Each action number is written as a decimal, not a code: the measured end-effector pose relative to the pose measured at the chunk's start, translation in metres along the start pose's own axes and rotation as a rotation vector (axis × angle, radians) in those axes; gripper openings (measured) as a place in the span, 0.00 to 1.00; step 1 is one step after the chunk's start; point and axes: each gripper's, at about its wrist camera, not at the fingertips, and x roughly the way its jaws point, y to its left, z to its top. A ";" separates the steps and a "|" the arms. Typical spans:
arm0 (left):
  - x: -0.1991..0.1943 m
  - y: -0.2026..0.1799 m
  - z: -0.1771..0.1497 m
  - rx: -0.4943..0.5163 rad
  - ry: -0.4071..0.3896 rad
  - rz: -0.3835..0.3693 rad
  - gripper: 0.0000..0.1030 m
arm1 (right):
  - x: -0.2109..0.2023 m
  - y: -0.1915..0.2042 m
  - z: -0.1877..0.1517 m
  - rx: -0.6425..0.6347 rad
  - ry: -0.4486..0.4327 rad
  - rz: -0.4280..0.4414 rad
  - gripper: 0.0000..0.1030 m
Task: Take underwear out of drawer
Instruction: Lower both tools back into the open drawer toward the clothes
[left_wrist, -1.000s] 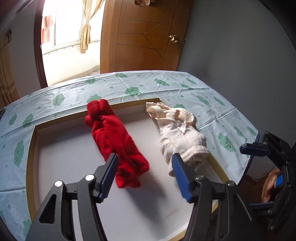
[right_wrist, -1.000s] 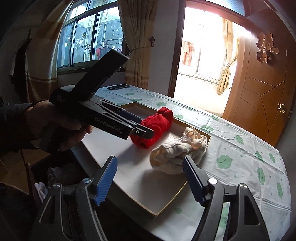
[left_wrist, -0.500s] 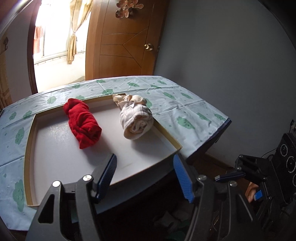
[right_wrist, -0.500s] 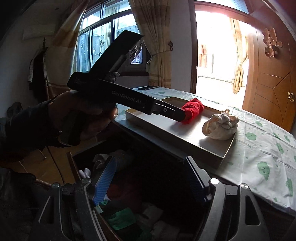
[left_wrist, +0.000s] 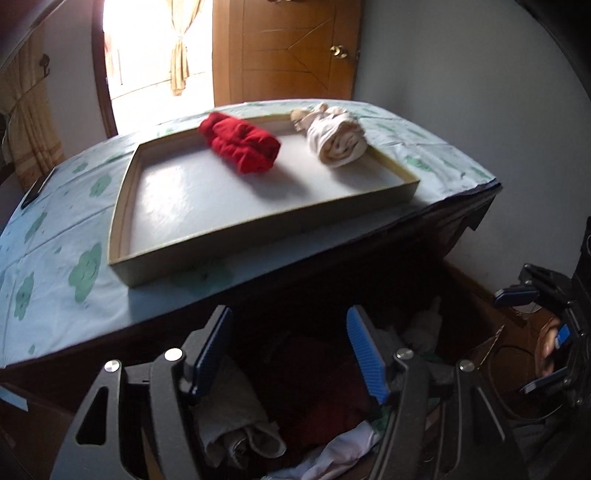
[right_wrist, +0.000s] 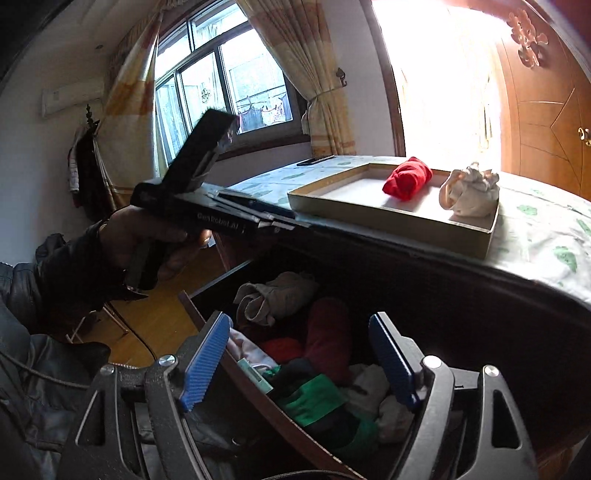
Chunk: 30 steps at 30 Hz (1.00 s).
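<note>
Now over the open drawer (right_wrist: 207, 314) | left tool (left_wrist: 290, 350) apart, nothing between pads | right tool (right_wrist: 299, 358) apart, jaws just widening, empty | underwear (right_wrist: 317, 398) heaped inside drawer | tray (left_wrist: 122, 206) on worktop (left_wrist: 55, 258) above drawer, holding red roll (left_wrist: 240, 142) and cream bundle (left_wrist: 338, 138)

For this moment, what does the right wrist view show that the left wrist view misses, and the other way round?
Only the right wrist view: the window, the hand holding the left tool, and a green garment in the open drawer.

Only the left wrist view: the grey wall and the right tool at the frame's edge.

Both: the tray on the table, holding a red roll and a cream bundle; a beige rolled garment in the drawer. Each tool's jaws stand open and empty.
</note>
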 end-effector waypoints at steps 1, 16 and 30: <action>0.004 0.003 -0.005 -0.009 0.016 0.019 0.63 | 0.001 0.002 -0.003 0.000 0.005 0.003 0.78; 0.083 0.022 -0.049 -0.017 0.340 0.160 0.63 | 0.011 0.013 -0.037 0.080 0.037 0.068 0.78; 0.134 0.006 -0.053 0.043 0.477 0.266 0.63 | 0.011 0.005 -0.049 0.157 0.035 0.088 0.79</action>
